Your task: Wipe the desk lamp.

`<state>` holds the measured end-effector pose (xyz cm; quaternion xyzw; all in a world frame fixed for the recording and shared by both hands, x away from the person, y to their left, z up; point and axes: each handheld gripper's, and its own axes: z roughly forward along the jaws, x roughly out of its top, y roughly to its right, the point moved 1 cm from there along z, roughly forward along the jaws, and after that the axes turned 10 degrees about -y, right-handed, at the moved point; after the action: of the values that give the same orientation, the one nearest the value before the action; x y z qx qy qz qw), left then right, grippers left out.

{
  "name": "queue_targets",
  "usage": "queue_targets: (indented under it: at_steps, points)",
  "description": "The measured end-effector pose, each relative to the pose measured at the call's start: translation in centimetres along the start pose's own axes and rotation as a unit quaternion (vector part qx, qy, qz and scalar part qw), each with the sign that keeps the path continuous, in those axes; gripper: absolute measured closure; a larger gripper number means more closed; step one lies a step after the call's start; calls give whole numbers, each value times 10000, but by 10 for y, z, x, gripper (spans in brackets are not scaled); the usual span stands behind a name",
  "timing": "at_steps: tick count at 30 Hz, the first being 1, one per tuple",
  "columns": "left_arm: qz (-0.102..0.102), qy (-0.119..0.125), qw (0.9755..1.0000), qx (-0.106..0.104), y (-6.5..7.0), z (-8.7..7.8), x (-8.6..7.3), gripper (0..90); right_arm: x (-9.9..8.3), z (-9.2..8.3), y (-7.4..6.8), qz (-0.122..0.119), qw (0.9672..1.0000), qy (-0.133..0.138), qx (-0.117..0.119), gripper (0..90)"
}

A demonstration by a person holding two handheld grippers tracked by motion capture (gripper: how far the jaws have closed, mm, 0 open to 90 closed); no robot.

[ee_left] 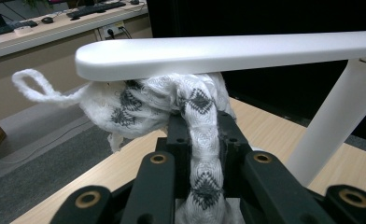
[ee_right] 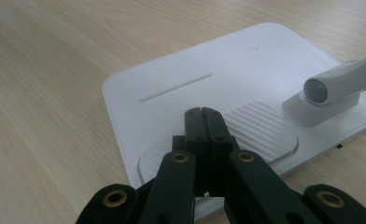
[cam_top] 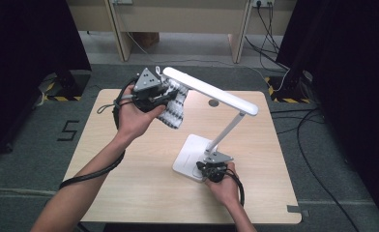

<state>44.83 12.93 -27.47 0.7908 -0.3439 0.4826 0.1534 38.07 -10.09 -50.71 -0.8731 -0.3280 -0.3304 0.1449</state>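
Observation:
A white desk lamp stands on the wooden table, its flat base near the front and its long light bar slanting up to the left. My left gripper is shut on a white cloth with a dark diamond pattern, held against the underside of the bar's free end. In the left gripper view the cloth bunches between the jaws and a yarn loop sticks out to the left. My right gripper is shut, its tips resting on the lamp base by the ridged round pad.
The lamp's arm rises from the base toward the right end of the bar. A small round cap sits in the tabletop at the back. Cables trail on the floor to the right. A desk stands behind the table.

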Motion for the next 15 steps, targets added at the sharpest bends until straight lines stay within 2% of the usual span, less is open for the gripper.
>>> queue_targets:
  at_steps: [15]
  points:
    - [72,28,9999,-139,16,9,4,783,0,0,0,2,10000,8,-8,900]
